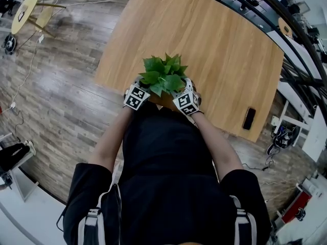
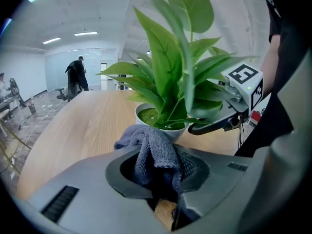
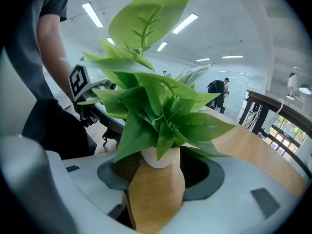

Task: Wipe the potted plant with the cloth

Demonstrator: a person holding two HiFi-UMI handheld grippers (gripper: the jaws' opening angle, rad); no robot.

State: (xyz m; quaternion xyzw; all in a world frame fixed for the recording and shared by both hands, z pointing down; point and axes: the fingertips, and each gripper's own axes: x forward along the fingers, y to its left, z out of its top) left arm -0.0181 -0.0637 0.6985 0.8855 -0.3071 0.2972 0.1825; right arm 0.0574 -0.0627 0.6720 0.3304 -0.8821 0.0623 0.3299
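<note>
The potted plant [image 1: 163, 74] stands at the near edge of the wooden table [image 1: 204, 40], between my two grippers. Its broad green leaves [image 2: 170, 72] rise from a small white pot [image 2: 178, 130]. My left gripper [image 2: 156, 172] is shut on a bunched grey cloth [image 2: 153, 150], which sits just short of the pot's left side. My right gripper [image 3: 161, 167] has its jaws against both sides of the white pot [image 3: 158, 157], and one finger [image 2: 212, 125] curves round it. From above, leaves hide both sets of fingertips, so only the marker cubes show.
A black phone [image 1: 249, 118] lies on the table's right side, near its edge. A round yellow side table [image 1: 24, 9] stands far left on the wood floor. Black railings [image 1: 286, 40] run behind the table. A person [image 2: 77, 74] stands far off.
</note>
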